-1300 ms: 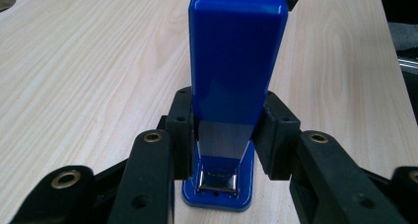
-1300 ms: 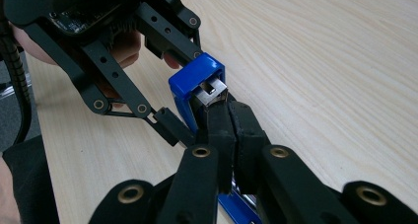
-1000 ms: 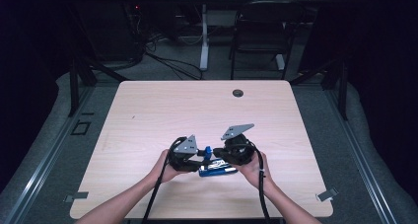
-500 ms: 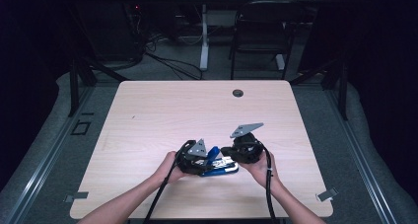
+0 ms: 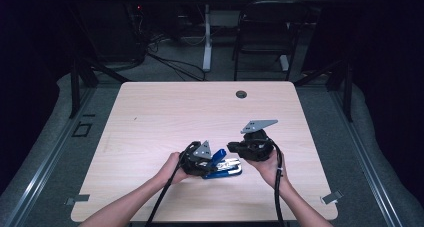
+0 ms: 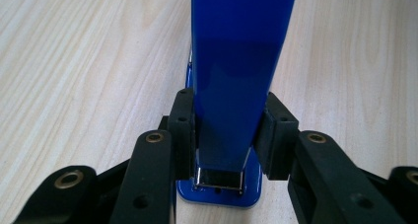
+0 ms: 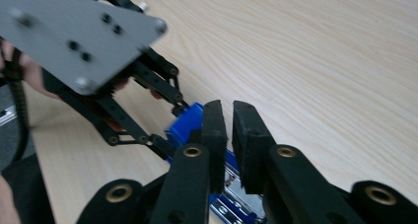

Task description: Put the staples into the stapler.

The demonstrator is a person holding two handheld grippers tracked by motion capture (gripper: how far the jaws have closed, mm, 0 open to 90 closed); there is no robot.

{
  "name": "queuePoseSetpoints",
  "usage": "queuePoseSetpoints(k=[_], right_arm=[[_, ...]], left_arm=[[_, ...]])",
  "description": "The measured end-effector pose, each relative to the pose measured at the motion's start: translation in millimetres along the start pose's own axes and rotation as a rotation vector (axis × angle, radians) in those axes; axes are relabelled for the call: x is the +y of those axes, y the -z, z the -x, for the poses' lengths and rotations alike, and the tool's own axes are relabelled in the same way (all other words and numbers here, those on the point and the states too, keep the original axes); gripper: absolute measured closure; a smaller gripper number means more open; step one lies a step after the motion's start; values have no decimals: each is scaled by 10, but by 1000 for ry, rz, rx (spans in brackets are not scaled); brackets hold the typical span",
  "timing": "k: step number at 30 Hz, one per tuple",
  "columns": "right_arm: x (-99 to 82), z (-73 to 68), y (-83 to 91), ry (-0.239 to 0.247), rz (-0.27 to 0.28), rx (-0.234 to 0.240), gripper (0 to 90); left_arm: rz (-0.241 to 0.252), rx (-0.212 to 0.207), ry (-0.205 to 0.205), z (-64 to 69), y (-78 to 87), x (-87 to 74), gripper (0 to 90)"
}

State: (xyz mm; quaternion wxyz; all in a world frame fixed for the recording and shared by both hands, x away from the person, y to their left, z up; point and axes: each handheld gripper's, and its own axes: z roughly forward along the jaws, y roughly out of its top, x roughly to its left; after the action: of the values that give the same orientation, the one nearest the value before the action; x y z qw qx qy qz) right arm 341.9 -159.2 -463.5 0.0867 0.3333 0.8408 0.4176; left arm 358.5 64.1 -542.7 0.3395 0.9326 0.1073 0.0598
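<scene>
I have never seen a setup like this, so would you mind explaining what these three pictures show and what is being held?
A person sits at a wooden table and holds a hand-operated two-jaw gripper in each hand. The high view looks down from above; the other two pictures come from cameras riding on the grippers. A blue stapler lies on the table with its top arm swung up. The left gripper is clamped on that raised blue arm, a pad on each side. The right gripper hangs just above the stapler's metal staple track, its jaws a narrow gap apart with nothing between them, having just opened slightly.
</scene>
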Motion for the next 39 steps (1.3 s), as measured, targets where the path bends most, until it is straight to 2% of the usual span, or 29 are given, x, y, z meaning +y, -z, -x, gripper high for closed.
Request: queuePoseSetpoints(k=[4,8,12,18,25,31,36,39], right_arm=[[53,-100,-14,3,-2,15,757],[79,-136,-77,-5,-8,28,745],[92,-171,-133,17,-37,-16,767],[44,-115,-128,3,-66,-55,771],[-76,-13,-136,-53,-85,-79,764],[-193,98,-170,-92,-115,-85,757],[-266,158,-221,-95,-147,-97,753],[-294,178,-255,-92,-157,-105,750]], left_arm=[[-5,5,3,4,-5,10,655],[4,2,11,1,-8,-2,655],[33,7,16,5,-20,-32,654],[43,27,12,33,-52,-44,650],[39,53,19,70,-102,-37,644],[33,51,22,74,-123,-36,636],[38,41,21,66,-120,-65,621],[55,41,26,46,-83,-76,566]])
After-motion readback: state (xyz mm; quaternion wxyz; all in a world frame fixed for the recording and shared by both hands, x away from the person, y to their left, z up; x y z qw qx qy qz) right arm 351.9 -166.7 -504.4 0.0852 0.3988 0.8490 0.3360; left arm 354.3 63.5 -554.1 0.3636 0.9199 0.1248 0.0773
